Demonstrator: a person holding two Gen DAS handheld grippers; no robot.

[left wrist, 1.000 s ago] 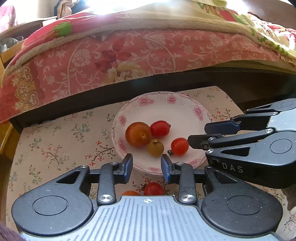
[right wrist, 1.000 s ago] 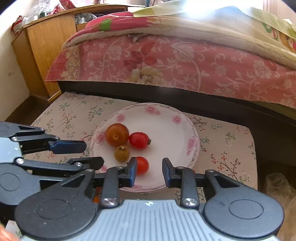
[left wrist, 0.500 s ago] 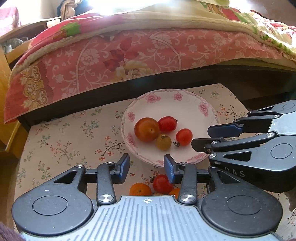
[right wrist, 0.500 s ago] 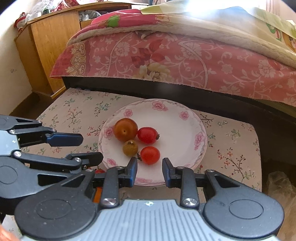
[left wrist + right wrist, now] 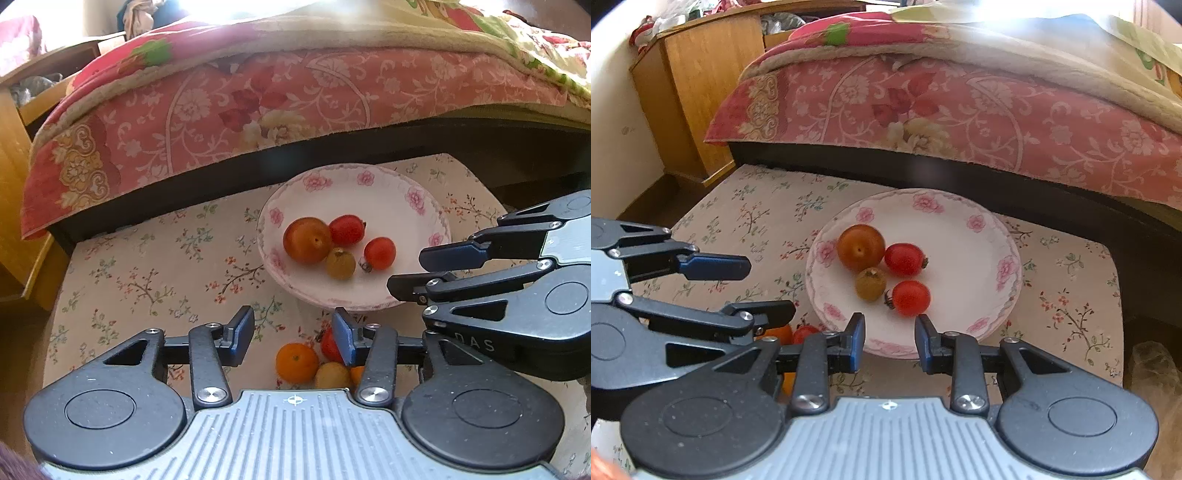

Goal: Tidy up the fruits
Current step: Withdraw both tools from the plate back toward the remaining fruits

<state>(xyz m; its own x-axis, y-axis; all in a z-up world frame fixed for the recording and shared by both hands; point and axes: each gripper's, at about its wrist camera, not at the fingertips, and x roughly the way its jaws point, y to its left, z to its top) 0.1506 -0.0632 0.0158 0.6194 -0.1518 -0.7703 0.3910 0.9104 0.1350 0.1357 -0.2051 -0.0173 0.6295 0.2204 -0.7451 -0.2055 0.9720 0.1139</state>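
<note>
A white plate with pink flowers (image 5: 417, 199) (image 5: 1008, 236) holds a large orange-red tomato (image 5: 306, 240) (image 5: 860, 247), two small red tomatoes (image 5: 347, 229) (image 5: 379, 253) and a yellowish one (image 5: 340, 263) (image 5: 870, 283). Loose fruits lie on the floral cloth in front of the plate: an orange one (image 5: 296, 362), a yellow one (image 5: 331, 375) and a red one (image 5: 328, 345), partly hidden by my finger. My left gripper (image 5: 293, 338) is open and empty just above them. My right gripper (image 5: 889, 341) is open and empty at the plate's near rim.
A bed with a pink floral quilt (image 5: 229, 107) and dark frame runs behind the low table. A wooden cabinet (image 5: 690, 85) stands at the left. The floral tablecloth (image 5: 147, 266) spreads left of the plate. A plastic bag (image 5: 1156, 369) lies at the right.
Both grippers have pulled back and to the left from the plate. The loose fruits in front of the plate have come into the left wrist view. Both stay open.
</note>
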